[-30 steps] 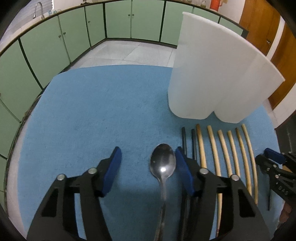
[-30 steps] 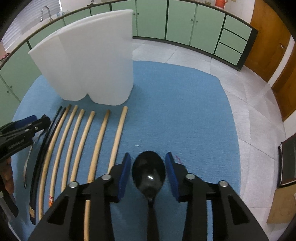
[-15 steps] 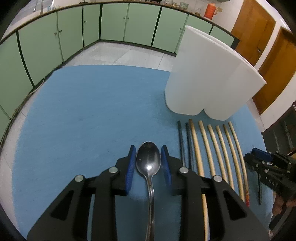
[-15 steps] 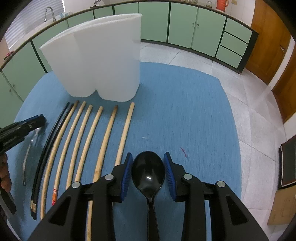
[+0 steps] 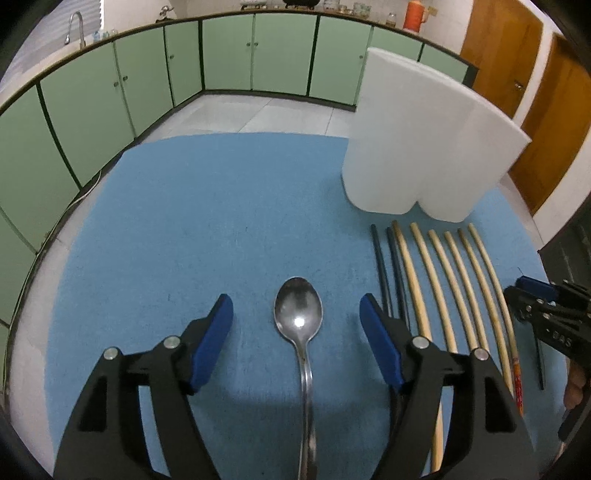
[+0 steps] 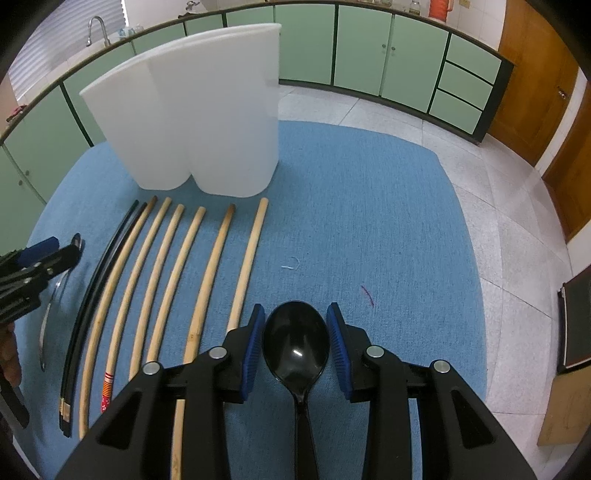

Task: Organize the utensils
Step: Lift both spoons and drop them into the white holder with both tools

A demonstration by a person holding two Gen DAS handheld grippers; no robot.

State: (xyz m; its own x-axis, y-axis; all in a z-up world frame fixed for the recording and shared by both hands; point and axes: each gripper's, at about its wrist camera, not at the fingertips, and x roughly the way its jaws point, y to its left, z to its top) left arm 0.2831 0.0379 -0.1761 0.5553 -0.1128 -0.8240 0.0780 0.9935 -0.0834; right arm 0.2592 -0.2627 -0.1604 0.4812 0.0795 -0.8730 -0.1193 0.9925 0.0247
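Leftward, bare blue mat [image 5: 177, 229] flanks the open left tool [image 5: 297, 325]; right tool [image 6: 295, 343] grips a black spoon [image 6: 295, 350].

A: What sort of place was it?

B: Kitchen, def. Green cabinet doors [image 5: 229, 55] ran along the walls w/ a dark countertop edge on top, plus a drawer stack [image 6: 463, 88] at one end.

A: Anything else?

B: Yep. Sink faucet [image 6: 96, 27] sat on the counter by a window w/ blinds, jars and an orange jug [image 5: 414, 16] stood further along. Floor was pale tile [image 6: 517, 229], wooden doors [image 5: 498, 55] to one side.

A: And the work surface?

B: Tabletop w/ blue cloth [image 5: 207, 221], a white utensil holder [image 6: 207, 122], chopsticks [image 6: 207, 266] and spoons laid out.
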